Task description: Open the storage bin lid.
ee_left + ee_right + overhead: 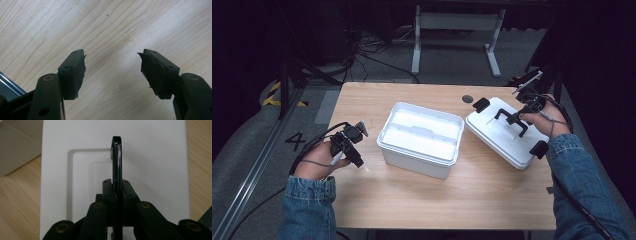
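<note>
An open white plastic box (420, 139) stands in the middle of the wooden table (412, 200). Its white lid (499, 135) lies flat to the right of it, with black clips at two ends. My right gripper (518, 117) is shut on the lid's raised black handle (117, 157), which stands edge-on between the jaws over the lid (155, 170). My left gripper (357, 150) hovers low over bare wood at the table's left, left of the box. Its pads (77, 72) are wide apart with nothing between them.
A corner of the white box (17, 147) shows at the upper left of the right gripper view. A small dark round grommet (467, 99) sits in the table near its far edge. White desk legs (457, 35) and cables lie on the floor beyond.
</note>
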The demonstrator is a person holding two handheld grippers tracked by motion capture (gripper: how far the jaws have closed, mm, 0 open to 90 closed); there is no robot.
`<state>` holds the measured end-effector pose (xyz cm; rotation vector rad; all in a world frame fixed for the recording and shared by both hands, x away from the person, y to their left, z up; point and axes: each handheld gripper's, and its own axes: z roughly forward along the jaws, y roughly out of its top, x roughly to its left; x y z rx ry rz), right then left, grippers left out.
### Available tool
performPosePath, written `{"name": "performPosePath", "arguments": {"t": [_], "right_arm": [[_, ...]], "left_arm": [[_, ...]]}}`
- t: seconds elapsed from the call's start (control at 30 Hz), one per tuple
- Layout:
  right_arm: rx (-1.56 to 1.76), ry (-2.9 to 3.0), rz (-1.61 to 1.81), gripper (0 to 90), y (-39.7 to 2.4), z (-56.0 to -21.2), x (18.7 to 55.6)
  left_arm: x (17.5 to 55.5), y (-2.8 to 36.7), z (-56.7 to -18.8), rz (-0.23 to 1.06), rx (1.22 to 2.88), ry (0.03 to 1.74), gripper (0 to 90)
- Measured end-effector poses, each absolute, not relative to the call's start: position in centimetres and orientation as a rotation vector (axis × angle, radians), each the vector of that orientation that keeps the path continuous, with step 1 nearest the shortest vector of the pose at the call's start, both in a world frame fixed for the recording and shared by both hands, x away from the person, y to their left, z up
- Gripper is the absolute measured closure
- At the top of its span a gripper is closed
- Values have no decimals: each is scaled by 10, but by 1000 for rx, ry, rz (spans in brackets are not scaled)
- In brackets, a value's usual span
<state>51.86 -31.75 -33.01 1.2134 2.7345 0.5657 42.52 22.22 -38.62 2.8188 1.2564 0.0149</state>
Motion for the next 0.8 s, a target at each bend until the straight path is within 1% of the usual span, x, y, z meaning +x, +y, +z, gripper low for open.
{"name": "performPosePath", "arguments": {"t": [0.5, 0.8], "right_arm": [[1230, 2764, 569, 843, -310, -371, 527], [1246, 2775, 577, 843, -309, -385, 529]], "left_arm": [[425, 225, -386, 11, 2813, 1262, 365], [425, 225, -388, 10, 2811, 1263, 365]]}}
